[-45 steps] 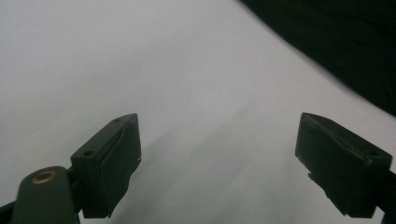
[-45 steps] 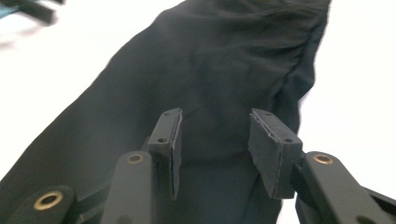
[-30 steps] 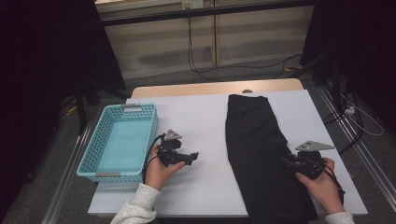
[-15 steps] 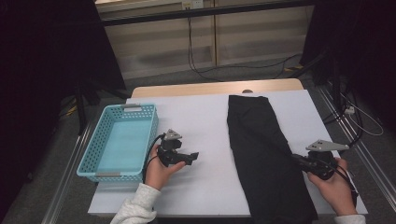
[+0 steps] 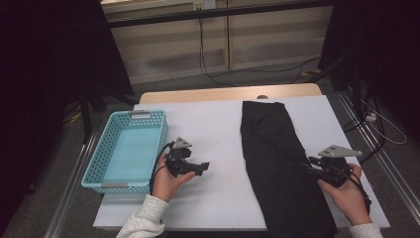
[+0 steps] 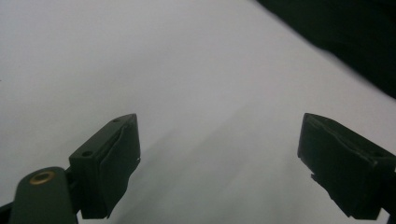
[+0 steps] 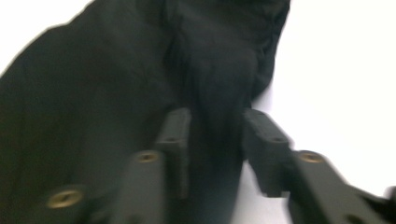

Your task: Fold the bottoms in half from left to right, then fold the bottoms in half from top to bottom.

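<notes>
Two tools were seen at the table (image 5: 218, 124), each held in one hand, with a long black garment (image 5: 277, 163) as the thing being worked on. The garment was laid lengthwise, well to the right of the blue basket (image 5: 94, 168), its near end reaching the table's near edge.

The right tool (image 5: 309, 171) was placed at the garment's right edge, near its lower end. Its jaws had just been opening, and in the right gripper view a ridge of the black garment (image 7: 219, 93) was seen rising between them; they stood partly apart, and the pads were not seen pressing on the cloth. The left tool (image 5: 203, 166) was held between the basket and the garment, over bare table, its jaws (image 6: 219, 163) spread wide with nothing between them.

Several slips could be expected from here. If the right jaws were closed without being pushed further in, only a thin fold might be pinched, and the cloth could be pulled out when lifted. The garment could also be dragged askew off the near edge if only one side were pulled.
</notes>
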### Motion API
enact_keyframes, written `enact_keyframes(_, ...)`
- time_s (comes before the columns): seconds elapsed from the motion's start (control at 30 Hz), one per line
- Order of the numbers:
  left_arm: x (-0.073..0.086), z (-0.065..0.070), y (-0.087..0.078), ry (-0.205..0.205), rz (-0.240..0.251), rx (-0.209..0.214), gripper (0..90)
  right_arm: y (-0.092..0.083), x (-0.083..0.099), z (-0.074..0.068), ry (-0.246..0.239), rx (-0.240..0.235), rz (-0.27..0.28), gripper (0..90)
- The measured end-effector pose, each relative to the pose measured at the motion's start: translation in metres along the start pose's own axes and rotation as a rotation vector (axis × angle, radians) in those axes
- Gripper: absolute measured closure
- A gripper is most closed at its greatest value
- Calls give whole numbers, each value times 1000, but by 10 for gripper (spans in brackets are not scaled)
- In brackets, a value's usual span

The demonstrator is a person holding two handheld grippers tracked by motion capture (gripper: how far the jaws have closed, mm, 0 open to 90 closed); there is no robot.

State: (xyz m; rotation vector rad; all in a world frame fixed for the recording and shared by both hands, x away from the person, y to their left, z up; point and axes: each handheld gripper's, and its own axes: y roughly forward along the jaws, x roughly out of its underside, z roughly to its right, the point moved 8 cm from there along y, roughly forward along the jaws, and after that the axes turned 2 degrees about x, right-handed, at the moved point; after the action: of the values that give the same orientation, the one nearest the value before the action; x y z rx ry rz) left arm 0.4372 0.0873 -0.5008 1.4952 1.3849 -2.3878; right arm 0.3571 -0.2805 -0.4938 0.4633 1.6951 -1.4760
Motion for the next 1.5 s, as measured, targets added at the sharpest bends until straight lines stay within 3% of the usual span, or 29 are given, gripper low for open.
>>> enact_keyframes(0.03, 0, 0, -1, 5, 3, 0, 126, 1, -3, -1, 10, -7, 8, 521)
enact_keyframes(0.07, -1, -1, -2, 3, 4, 0, 122, 4, -10, -3, 37, -12, 26, 428)
enact_keyframes(0.33, 2, -3, -6, 0, 0, 5, 105, 17, -28, -12, 47, -21, 48, 303)
enact_keyframes(0.5, 4, -5, -10, 2, 2, -4, 95, 27, -42, -16, 79, -21, 66, 207)
enact_keyframes(1.0, 10, -10, -15, 4, -2, -13, 88, 53, -60, -25, 75, 11, 49, 149)
enact_keyframes(1.5, 11, -7, -18, 0, 2, -11, 74, 76, -80, -44, 55, -3, 45, 137)
